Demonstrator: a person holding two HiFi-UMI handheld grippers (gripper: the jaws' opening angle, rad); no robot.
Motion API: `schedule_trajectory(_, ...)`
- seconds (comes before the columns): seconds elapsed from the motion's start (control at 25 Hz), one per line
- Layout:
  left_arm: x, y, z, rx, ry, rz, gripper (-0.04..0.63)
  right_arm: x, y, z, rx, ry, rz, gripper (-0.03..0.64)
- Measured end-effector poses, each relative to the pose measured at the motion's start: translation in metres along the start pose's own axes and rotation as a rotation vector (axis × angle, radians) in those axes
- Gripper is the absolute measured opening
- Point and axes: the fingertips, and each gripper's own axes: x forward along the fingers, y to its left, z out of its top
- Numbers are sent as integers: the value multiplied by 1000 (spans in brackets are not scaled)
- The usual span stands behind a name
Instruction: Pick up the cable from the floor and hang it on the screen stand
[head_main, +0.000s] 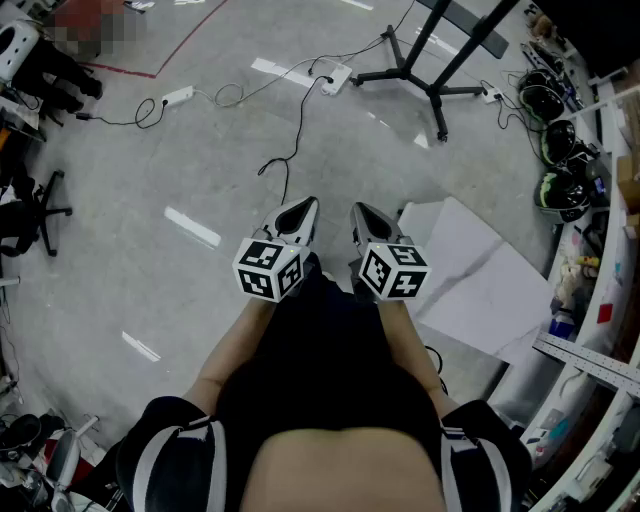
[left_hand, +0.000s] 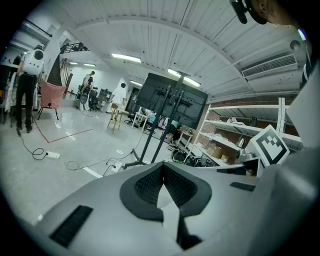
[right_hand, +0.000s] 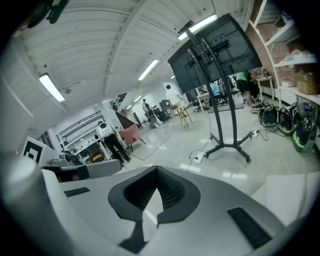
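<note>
Both tongs are empty. Your left gripper has its jaws together, the ribbed pads meeting at the tip with nothing between them. Your right gripper is the same, closed on nothing. You hold them side by side at waist height, tips pointing to 12 o'clock and well above the floor.

Progress: none that shows. Judged from how things lie, the pick-up is not yet started, so everything is left: reach down, open one jaw pair, take the cable, carry it over, drape it on the stand.

Cable: thin, black and limp, lying flat on the floor at 12 o'clock from the tips.
- The near end curls into a small hook just ahead of the left gripper's tip.
- From there it runs in a loose wavy line toward 12–1 o'clock, up to a white power strip.
- Whether it is plugged in there, I cannot tell.
- It looks slack and light, and likely to sag and slide off unless it is looped.

Screen stand: at 1 o'clock, well apart from you. It has a black splayed-leg base and twin uprights, with the dark screen on top in the right gripper view. Nothing hangs on it.

Also noted: a white panel lies flat at 3 o'clock, and helmets sit along the wall at 2 o'clock.
</note>
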Motion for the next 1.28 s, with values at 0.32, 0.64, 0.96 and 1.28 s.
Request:
schedule_trajectory(0.32,-3,-28,-10,-5,-2,5,8,-27,-5,-1,-43,-29,9,25)
schedule_trajectory(0.64,31,-9,6,-9,-3,17,8,5,-20,21,-62,-34,28,26)
schedule_trajectory(0.96,99,39,52,-3,24,-4,8,71,-49,79,-53,-20,1,26)
schedule_trajectory(1.28,171,81,113,9,23,-38,8,142,-75,151,-40,-37,-20,26)
